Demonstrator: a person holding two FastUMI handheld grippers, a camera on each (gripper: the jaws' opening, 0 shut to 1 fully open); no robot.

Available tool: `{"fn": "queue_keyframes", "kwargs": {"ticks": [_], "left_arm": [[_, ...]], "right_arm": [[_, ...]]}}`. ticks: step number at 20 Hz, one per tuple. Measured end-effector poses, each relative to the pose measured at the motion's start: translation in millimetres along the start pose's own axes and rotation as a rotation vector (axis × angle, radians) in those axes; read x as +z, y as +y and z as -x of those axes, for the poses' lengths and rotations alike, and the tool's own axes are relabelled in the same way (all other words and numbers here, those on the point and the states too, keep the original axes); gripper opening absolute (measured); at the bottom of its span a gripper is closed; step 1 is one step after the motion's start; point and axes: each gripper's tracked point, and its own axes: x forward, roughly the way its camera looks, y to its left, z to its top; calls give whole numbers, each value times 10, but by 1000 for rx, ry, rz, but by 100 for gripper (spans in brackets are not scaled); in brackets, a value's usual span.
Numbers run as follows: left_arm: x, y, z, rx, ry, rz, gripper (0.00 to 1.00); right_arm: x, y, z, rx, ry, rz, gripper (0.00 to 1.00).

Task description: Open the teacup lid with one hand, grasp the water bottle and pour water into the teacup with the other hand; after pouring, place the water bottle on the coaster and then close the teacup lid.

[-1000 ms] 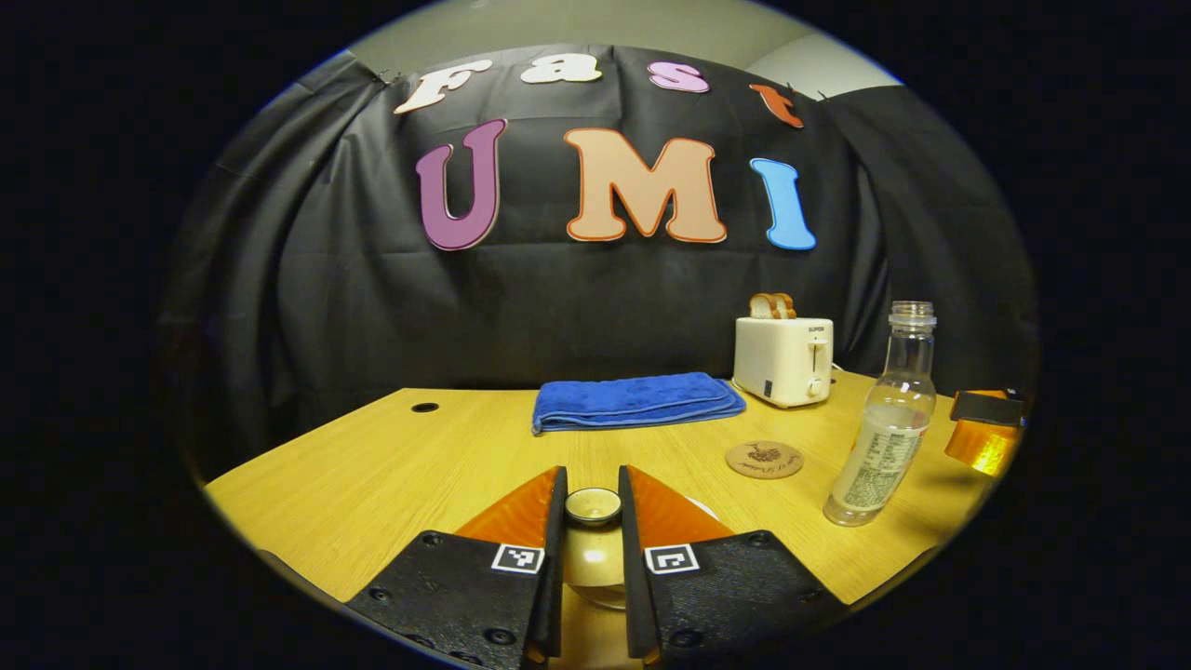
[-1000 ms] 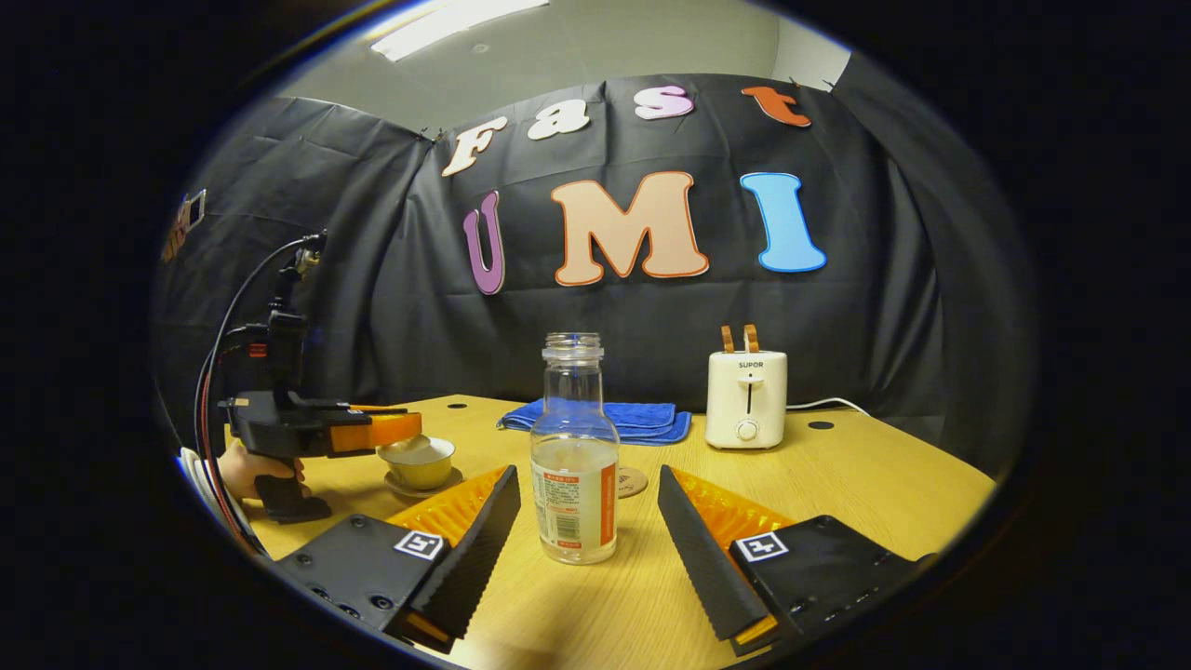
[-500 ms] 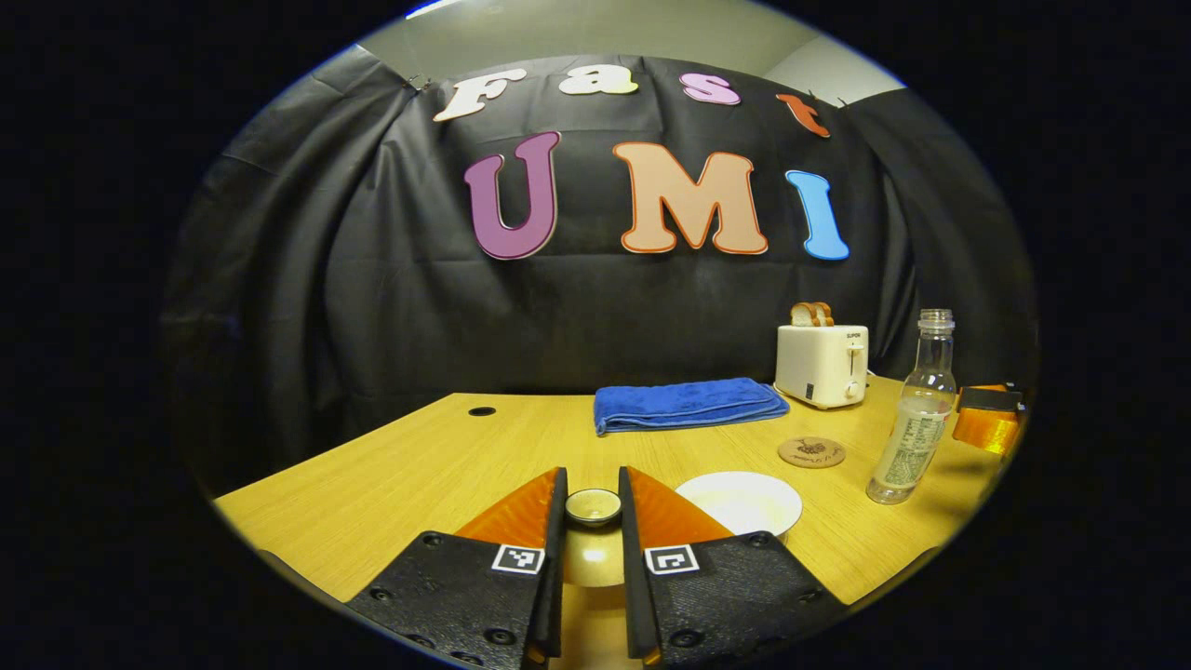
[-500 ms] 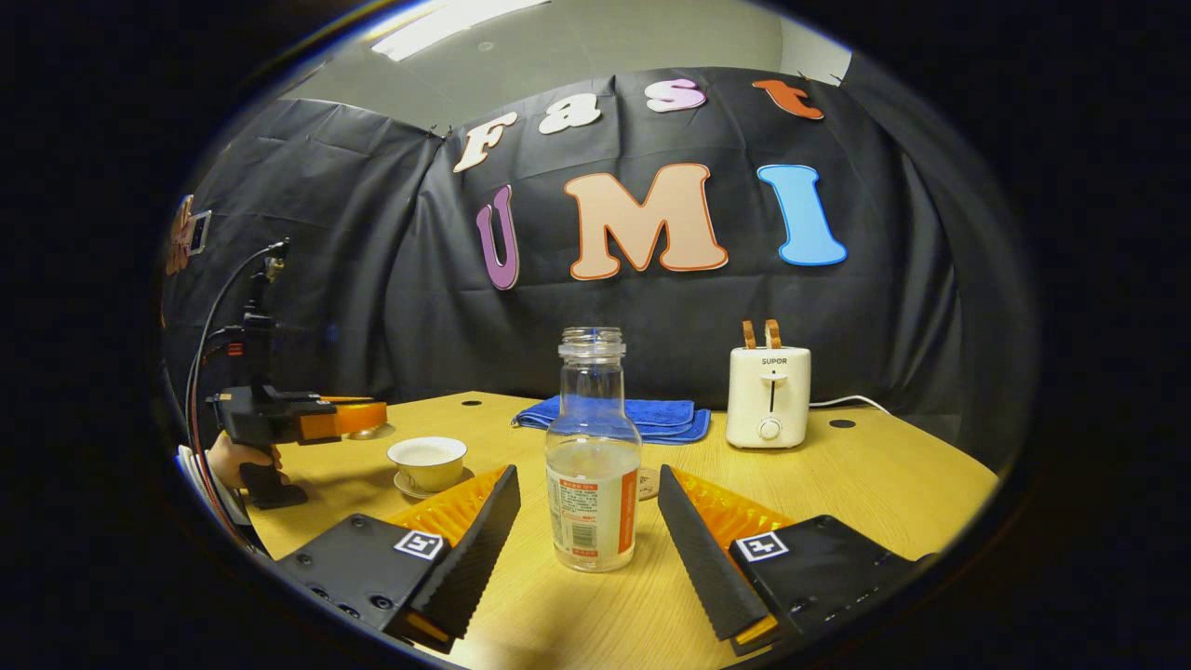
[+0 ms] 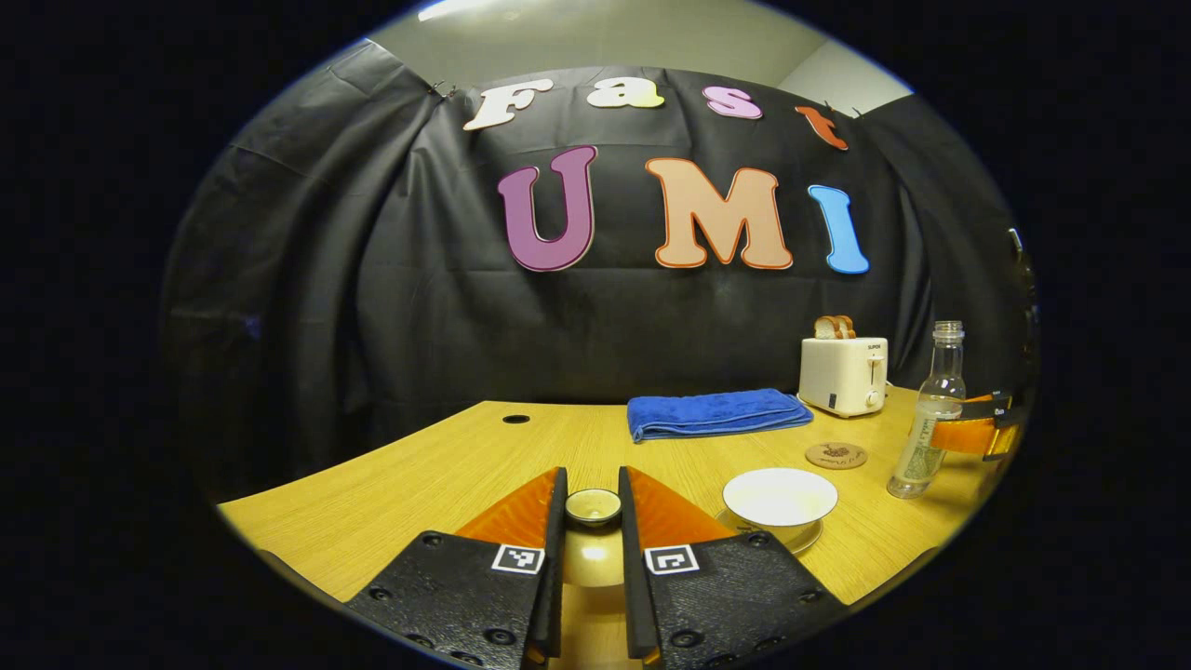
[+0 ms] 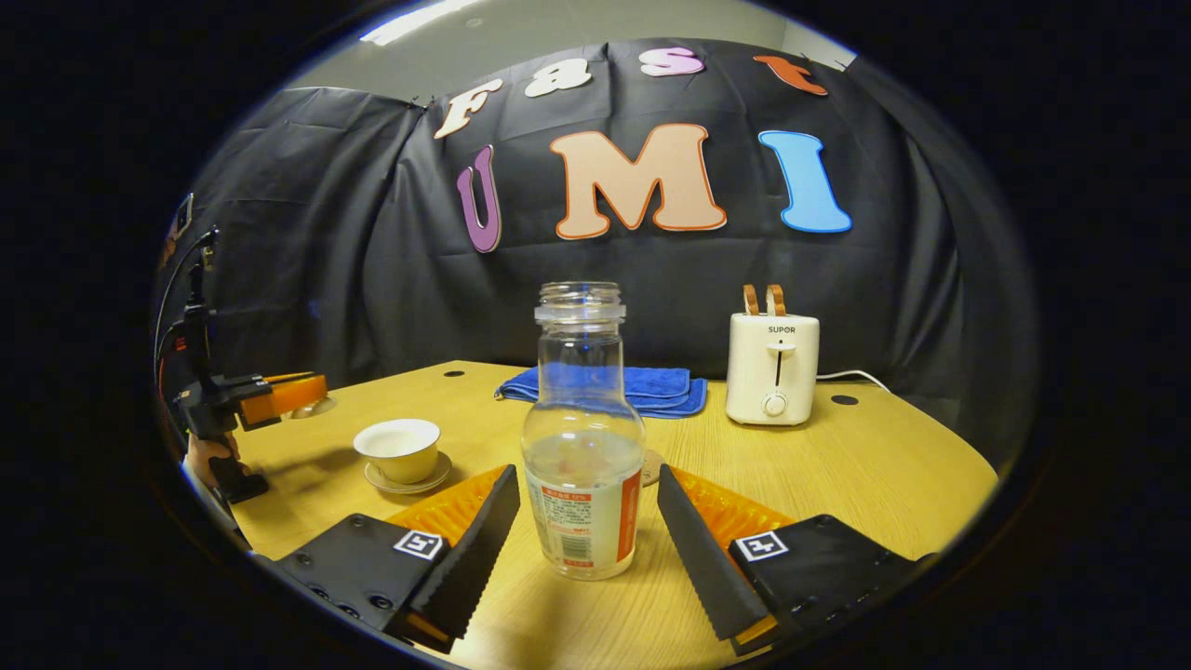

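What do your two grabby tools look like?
Both the left tool and right tool have two wedge-shaped fingers on bumpy black blocks, each carrying a small black-and-white square marker. The left one has a pistol-style handle and black cables looping up.

Blue towel (image 6: 609,388), cream toaster (image 6: 772,368), white teacup (image 6: 399,448), wood-grain yellow table (image 6: 865,475)
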Motion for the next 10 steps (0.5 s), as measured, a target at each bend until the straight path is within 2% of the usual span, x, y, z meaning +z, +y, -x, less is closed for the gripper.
{"fn": "queue_keyframes", "kwargs": {"ticks": [2, 3, 4, 5, 7, 10], "left_arm": [[-7, 18, 6, 2, 1, 1, 24], [-8, 20, 13, 0, 0, 1, 24], [1, 15, 14, -4, 1, 0, 24], [-16, 13, 22, -8, 2, -1, 24], [-4, 38, 24, -12, 1, 1, 24], [-5, 129, 31, 2, 2, 2, 24]], "right_arm": [[-11, 37, -40, -2, 9, 2, 93], [-41, 43, -69, 0, 23, 3, 97], [-65, 49, -105, 0, 41, 4, 93], [-89, 54, -135, -1, 60, 4, 97], [-136, 69, -176, -2, 93, 8, 97], [-190, 95, -223, -13, 129, 14, 89]]}}
